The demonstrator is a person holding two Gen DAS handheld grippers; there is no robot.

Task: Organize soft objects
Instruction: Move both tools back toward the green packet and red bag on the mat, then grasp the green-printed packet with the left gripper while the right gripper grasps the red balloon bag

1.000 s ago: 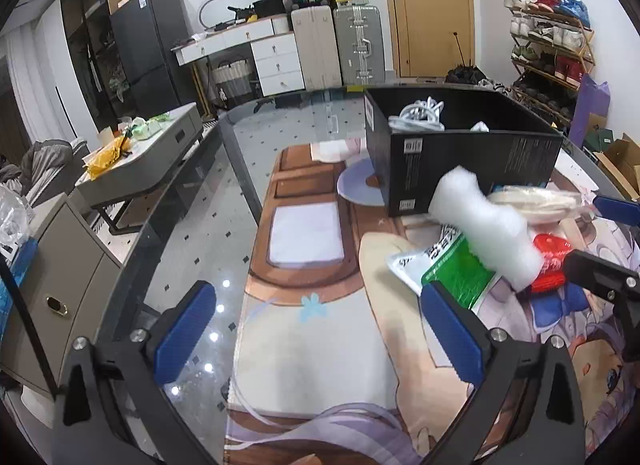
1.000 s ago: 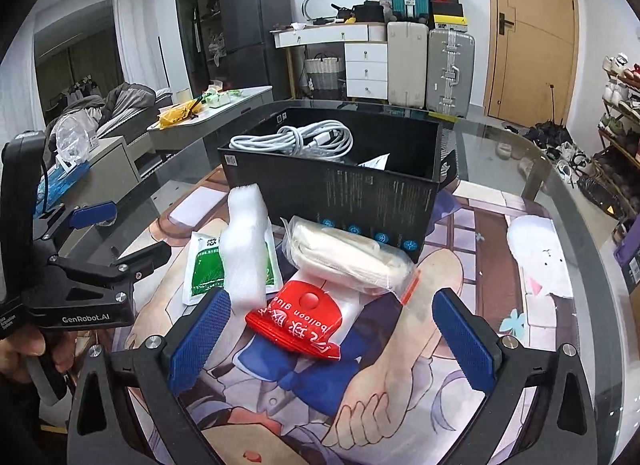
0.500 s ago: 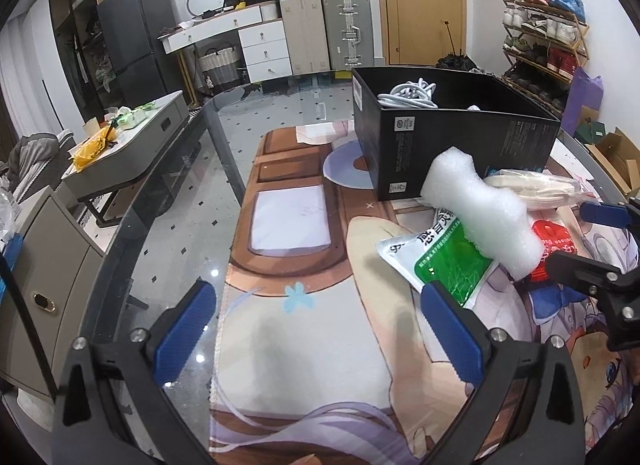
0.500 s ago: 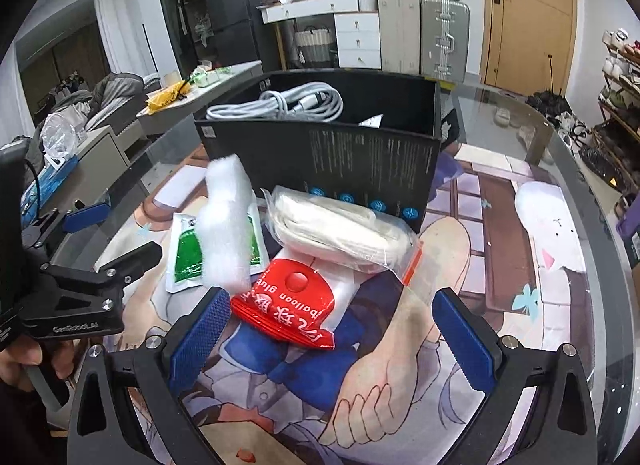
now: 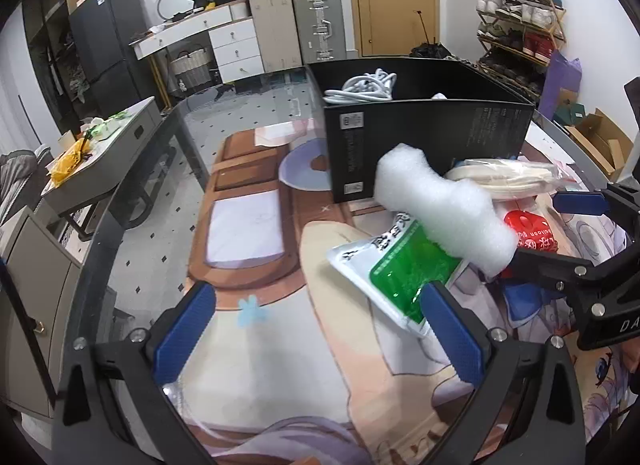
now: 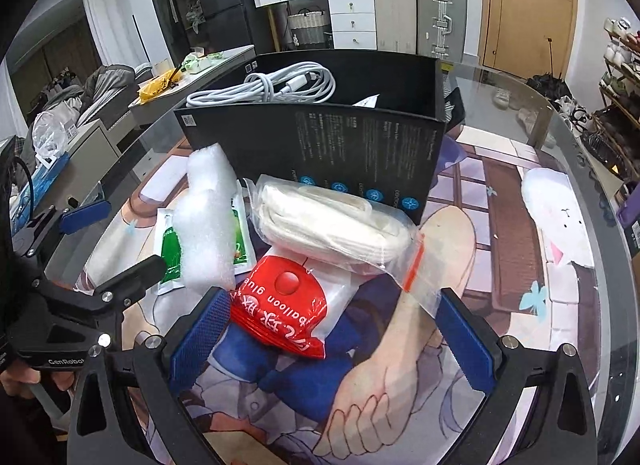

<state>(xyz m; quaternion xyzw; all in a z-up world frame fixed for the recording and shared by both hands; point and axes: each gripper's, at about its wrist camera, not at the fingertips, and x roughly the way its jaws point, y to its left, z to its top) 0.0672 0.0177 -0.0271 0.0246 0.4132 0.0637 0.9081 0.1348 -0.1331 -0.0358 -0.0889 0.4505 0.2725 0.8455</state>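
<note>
A white foam piece (image 5: 444, 211) (image 6: 208, 217) lies across a green-and-white packet (image 5: 404, 273) (image 6: 170, 249) on the printed mat. Beside them are a red balloon-glue packet (image 6: 288, 305) (image 5: 528, 231) and a clear bag of cream cloth (image 6: 340, 225) (image 5: 508, 177), in front of a black box (image 5: 424, 145) (image 6: 340, 153) holding a white cable (image 6: 272, 85). My left gripper (image 5: 320, 337) is open and empty, its right finger at the green packet's near edge. My right gripper (image 6: 332, 341) is open, low over the red packet.
The glass table's curved edge (image 5: 132, 185) runs along the left, with a grey cabinet (image 5: 24, 293) and low table beyond. The table's right rim (image 6: 600, 185) is near a shoe rack. Suitcases and a door stand at the back.
Both grippers have moved forward and lower toward the pile of soft items. The right gripper now straddles the red packet. Nothing has been picked up.
</note>
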